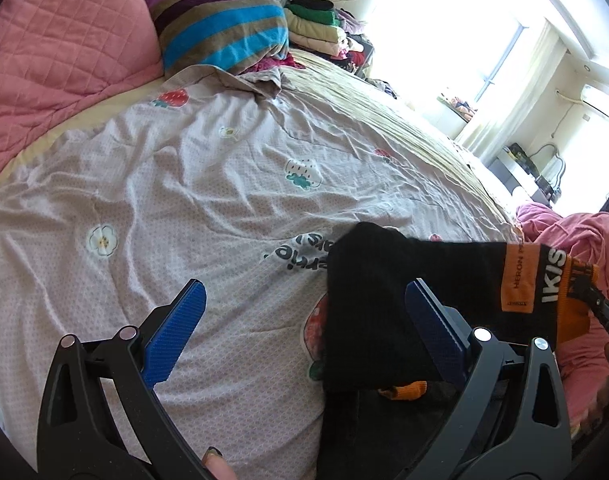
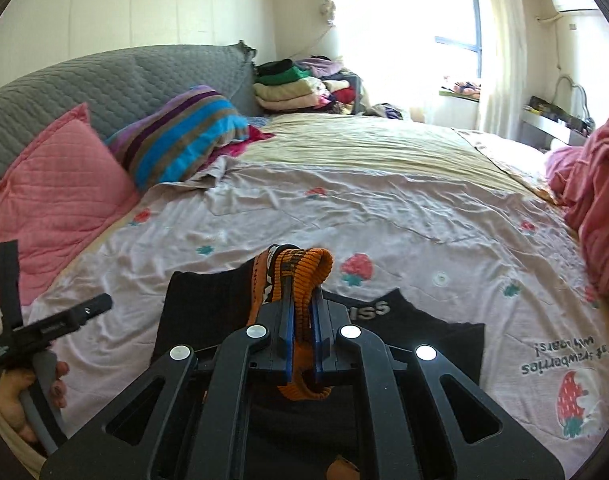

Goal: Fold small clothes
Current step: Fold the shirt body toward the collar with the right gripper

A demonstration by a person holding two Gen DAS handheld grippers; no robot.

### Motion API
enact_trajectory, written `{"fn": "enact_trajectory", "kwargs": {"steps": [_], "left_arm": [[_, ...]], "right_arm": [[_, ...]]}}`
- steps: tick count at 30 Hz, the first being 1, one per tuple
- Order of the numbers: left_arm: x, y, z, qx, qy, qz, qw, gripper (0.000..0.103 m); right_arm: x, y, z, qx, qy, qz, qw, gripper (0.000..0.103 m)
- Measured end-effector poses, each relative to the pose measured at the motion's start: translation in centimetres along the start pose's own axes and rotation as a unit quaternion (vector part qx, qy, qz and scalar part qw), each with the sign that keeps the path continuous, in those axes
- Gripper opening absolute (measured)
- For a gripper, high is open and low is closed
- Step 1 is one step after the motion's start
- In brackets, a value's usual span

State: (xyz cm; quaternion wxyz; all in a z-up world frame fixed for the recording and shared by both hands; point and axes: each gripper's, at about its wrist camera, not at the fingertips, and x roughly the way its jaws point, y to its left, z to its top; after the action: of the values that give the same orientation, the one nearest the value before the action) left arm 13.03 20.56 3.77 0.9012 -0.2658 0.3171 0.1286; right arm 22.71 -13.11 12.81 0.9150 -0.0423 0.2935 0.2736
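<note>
A small black garment with an orange waistband [image 1: 368, 304] lies on the strawberry-print sheet [image 1: 208, 184]. In the left wrist view my left gripper [image 1: 304, 320] is open, its blue pads [image 1: 176, 336] wide apart, with the right pad over the garment's black cloth. My right gripper [image 2: 302, 312] is shut on the orange waistband [image 2: 304, 268] and holds it lifted above the sheet [image 2: 384, 208]. The rest of the black garment [image 2: 208, 304] hangs and lies under it. The waistband end and the right gripper's tip show at the right in the left wrist view [image 1: 560, 280].
A pink quilted pillow [image 1: 60, 36] and a striped blanket [image 1: 220, 24] lie at the head of the bed. A stack of folded clothes [image 2: 288, 88] sits at the far corner. A pink heap [image 2: 592, 184] lies at the right edge. My left hand tool [image 2: 44, 332] is at left.
</note>
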Motion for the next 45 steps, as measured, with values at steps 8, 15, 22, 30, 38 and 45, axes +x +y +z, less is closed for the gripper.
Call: {"fn": "enact_trajectory", "kwargs": {"steps": [8,15,22,30,38,45], "left_arm": [[0.8,-1.7,-0.3,0.03,0.006,-0.007,0.9995,0.093],[1.3,-4.3,-0.8,0.065,0.001,-0.021,0.9977,0.082],[2.5,-6.8,-1.3,0.091,0.013,-0.048,0.9946,0.049],[5.6,-9.9,-2.2,0.116,0.047,-0.065,0.9899,0.048],[6.9,-10.6,-3.8,0.155,0.076,-0.06,0.9832,0.048],[7.5,-11.2,-4.6,0.175,0.092,-0.061,0.9784,0.048]], "right_arm": [[0.0,-2.6,-1.6,0.019,0.004,-0.029,0.999,0.006],[-0.1,-3.9,-2.9,0.027,0.007,-0.046,0.999,0.006],[0.1,-5.5,-4.0,0.039,0.017,-0.059,0.997,0.006],[0.5,-6.3,-4.8,0.043,0.027,-0.069,0.996,0.006],[1.5,-7.1,-5.9,0.049,0.042,-0.079,0.995,0.006],[2.3,-8.0,-7.2,0.061,0.052,-0.088,0.993,0.006]]}}
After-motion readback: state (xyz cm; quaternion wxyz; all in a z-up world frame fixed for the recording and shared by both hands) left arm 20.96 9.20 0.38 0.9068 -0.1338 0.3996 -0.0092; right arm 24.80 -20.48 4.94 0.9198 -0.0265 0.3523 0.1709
